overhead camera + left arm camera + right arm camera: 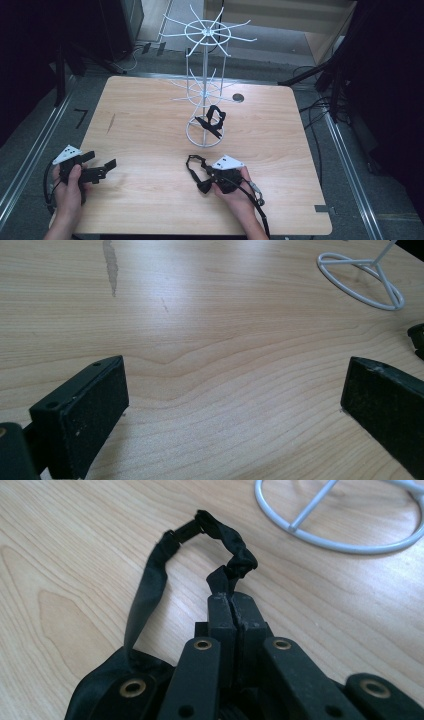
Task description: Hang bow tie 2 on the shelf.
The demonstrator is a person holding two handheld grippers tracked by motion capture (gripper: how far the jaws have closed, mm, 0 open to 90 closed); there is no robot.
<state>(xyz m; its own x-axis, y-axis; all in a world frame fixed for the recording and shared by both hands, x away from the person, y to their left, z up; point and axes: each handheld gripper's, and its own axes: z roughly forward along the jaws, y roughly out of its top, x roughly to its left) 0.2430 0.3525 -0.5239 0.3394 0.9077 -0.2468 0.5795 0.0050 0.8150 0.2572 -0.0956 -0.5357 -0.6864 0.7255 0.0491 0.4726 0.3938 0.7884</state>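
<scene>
**Right tool pinched on the black strap, left tool idle and wide**

I have the right tool (232, 600) closed tight on a black strap (150, 580); its two jaws meet with a gathered bit of the fabric caught at their tips. From the right gripper view, the strap loops up and away from the jaws, passes a small black buckle (186, 530), then runs back down as a flat band to a bunched mass beside the tool's body. The whole strap lies on the worktop (150, 130), near its front edge and right of centre, just in front of the white wire stand (205, 85). In the high view the strap (192, 167) trails to the left of my right tool (220, 180).

My left tool (232, 390) rests low over the worktop at the front left corner, its jaws spread wide with bare wood between them. In the high view the left tool (102, 170) points toward the middle of the worktop, well apart from the strap.

The stand's ring base (360, 282) sits on the worktop behind the strap. A second black strap (214, 120) hangs low on the stand, just above the base. The stand's upper hooks are bare wire spokes.
</scene>
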